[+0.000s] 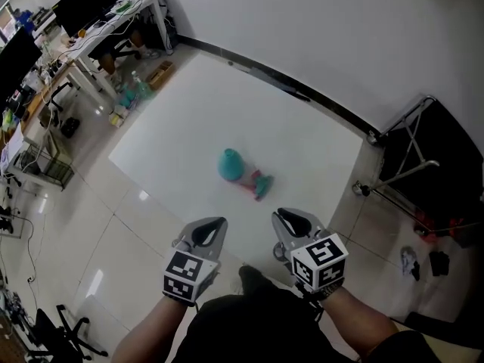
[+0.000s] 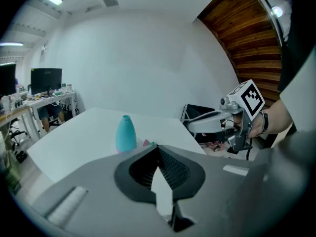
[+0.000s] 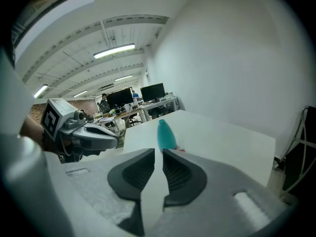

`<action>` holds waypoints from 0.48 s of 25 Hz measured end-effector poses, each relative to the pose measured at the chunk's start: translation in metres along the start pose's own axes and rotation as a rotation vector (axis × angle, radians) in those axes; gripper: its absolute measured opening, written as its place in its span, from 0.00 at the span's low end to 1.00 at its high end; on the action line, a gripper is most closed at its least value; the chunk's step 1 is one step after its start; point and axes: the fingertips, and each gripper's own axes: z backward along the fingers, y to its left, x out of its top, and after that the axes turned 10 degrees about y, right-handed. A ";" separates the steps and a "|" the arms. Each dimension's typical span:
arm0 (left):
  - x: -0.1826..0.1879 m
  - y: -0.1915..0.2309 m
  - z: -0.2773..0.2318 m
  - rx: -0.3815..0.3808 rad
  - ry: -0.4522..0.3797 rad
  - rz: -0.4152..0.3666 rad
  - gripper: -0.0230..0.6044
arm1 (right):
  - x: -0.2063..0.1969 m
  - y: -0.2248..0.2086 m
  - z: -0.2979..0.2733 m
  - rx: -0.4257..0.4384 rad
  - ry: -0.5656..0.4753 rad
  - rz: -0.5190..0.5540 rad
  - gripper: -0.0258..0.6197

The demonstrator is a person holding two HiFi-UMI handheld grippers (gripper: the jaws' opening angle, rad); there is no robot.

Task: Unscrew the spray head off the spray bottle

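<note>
At the far left, office desks (image 1: 91, 36) with monitors stand well apart from the white table (image 1: 302, 127).

The left gripper (image 1: 213, 225) hangs over the table's near edge and points at the middle of the tabletop. Its jaws are pressed together at the tips and nothing is between them. In the left gripper view the spray bottle stands beyond the tips and a little to their left, well apart from them.

The teal spray bottle (image 1: 231, 165) stands upright near the middle of the table, ahead of both grippers and roughly on the line between them. Its neck is bare at the top. Just to its right a pink and teal spray head (image 1: 258, 184) lies on the tabletop. Whether it touches the bottle's base cannot be told.

The right gripper (image 1: 290, 218) hangs beside the left one, also at the near edge and aimed at the bottle. Its jaws stand slightly apart, with a narrow slit between the pads and nothing in it. In the right gripper view the bottle rises straight above that slit, well beyond the tips.

At the far right a black folding frame (image 1: 412, 146) stands on the floor beside the table's corner.
</note>
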 end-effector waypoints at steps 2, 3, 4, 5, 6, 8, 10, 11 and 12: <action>0.003 0.005 -0.009 -0.003 0.018 -0.004 0.06 | 0.001 -0.008 -0.003 -0.005 0.011 0.015 0.11; 0.005 0.008 -0.012 -0.004 0.023 -0.007 0.06 | 0.001 -0.011 -0.004 -0.008 0.018 0.028 0.12; 0.007 0.010 -0.015 -0.005 0.028 -0.009 0.06 | 0.001 -0.014 -0.005 -0.010 0.026 0.044 0.12; 0.009 0.012 -0.018 -0.006 0.031 -0.009 0.06 | 0.001 -0.017 -0.007 -0.013 0.036 0.060 0.12; 0.010 0.013 -0.021 -0.007 0.035 -0.010 0.06 | 0.000 -0.020 -0.007 -0.015 0.046 0.074 0.13; 0.009 0.015 -0.027 -0.011 0.046 -0.021 0.06 | -0.002 -0.026 -0.008 -0.023 0.062 0.092 0.13; 0.007 0.016 -0.034 -0.011 0.063 -0.052 0.06 | -0.003 -0.029 -0.009 -0.031 0.072 0.106 0.13; 0.005 0.016 -0.037 -0.012 0.072 -0.069 0.06 | -0.004 -0.030 -0.010 -0.033 0.077 0.114 0.14; 0.004 0.017 -0.041 -0.014 0.080 -0.084 0.07 | -0.005 -0.031 -0.011 -0.034 0.082 0.123 0.14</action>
